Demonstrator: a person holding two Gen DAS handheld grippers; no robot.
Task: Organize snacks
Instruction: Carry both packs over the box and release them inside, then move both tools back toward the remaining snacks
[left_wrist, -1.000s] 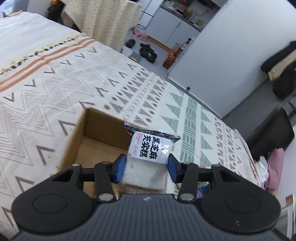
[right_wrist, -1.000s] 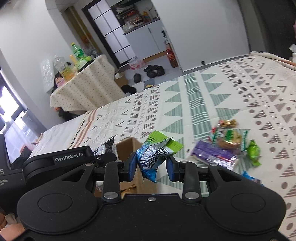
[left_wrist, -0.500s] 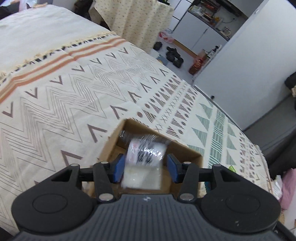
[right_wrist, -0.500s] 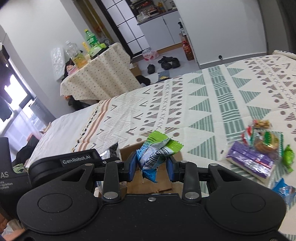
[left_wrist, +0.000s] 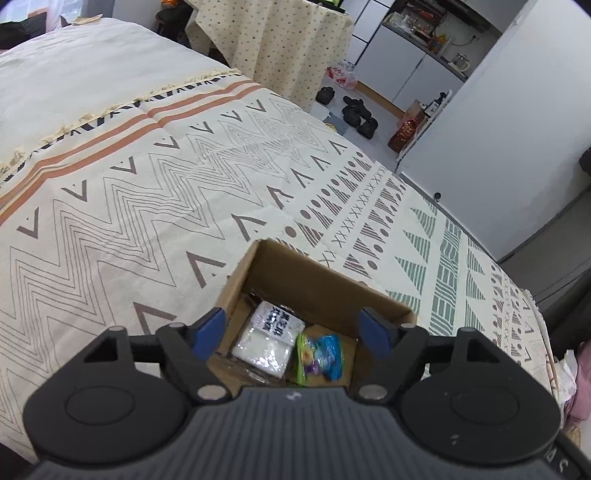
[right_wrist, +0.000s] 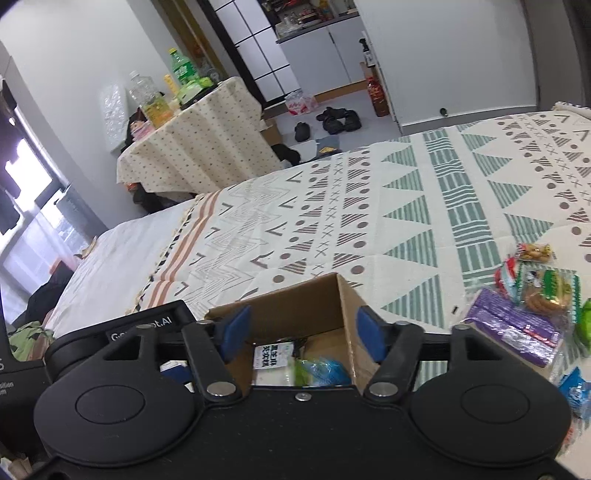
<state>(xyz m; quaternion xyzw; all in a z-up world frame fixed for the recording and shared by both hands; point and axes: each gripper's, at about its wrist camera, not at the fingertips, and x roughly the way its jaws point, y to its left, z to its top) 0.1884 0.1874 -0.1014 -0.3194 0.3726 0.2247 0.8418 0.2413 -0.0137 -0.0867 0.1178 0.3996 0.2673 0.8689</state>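
Observation:
An open cardboard box (left_wrist: 317, 280) sits on the patterned bedspread. Inside lie a white snack packet with black print (left_wrist: 267, 338) and a green and blue snack packet (left_wrist: 321, 352). My left gripper (left_wrist: 293, 326) is open and empty just above the box. My right gripper (right_wrist: 303, 330) is open and empty over the same box (right_wrist: 314, 306); the white packet (right_wrist: 273, 354) and the green and blue packet (right_wrist: 321, 371) show below it. The left gripper's body (right_wrist: 140, 325) shows at the left of the right wrist view.
Several loose snacks lie on the bedspread right of the box: a purple pack (right_wrist: 513, 332), a biscuit pack (right_wrist: 543, 291), a small nut pack (right_wrist: 535, 252), a blue packet (right_wrist: 576, 391). A cloth-covered table with bottles (right_wrist: 195, 136) stands beyond the bed.
Both grippers opened over the box. The white packet dropped from the left one and the green and blue packet from the right one; both now lie inside the box.

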